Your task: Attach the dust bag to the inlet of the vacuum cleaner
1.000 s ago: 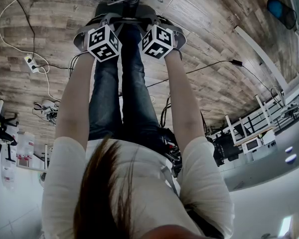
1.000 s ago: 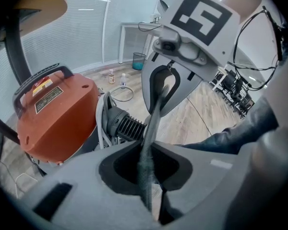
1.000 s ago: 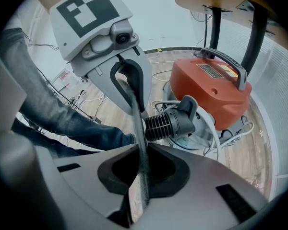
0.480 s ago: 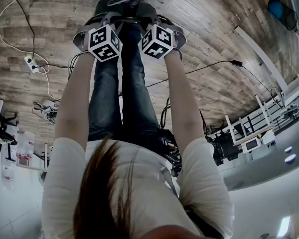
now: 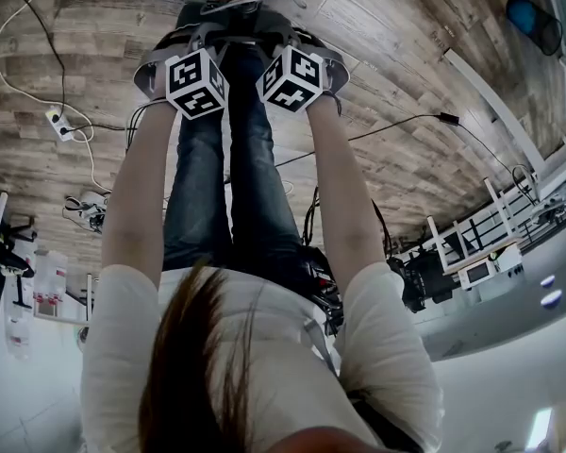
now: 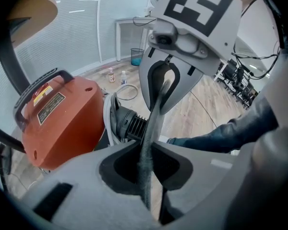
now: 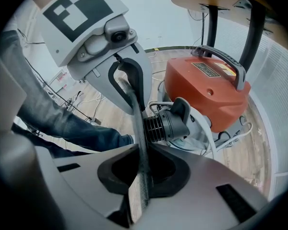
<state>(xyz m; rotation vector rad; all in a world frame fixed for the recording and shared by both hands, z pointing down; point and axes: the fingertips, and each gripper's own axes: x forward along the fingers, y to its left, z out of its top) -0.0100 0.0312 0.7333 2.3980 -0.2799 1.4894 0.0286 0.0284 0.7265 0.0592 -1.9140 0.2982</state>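
Grey dust bag (image 6: pixel 155 116) is nipped between the near-closed jaws of left gripper (image 6: pixel 145 190) and right gripper (image 7: pixel 143 178).

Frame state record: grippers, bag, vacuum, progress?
left gripper: shut on dust bag
right gripper: shut on the same dust bag, facing the left gripper
dust bag: thin grey edge stretched between both grippers
vacuum cleaner: orange, on wooden floor
inlet: black, ribbed, bare, beyond the bag
progress: bag not yet attached
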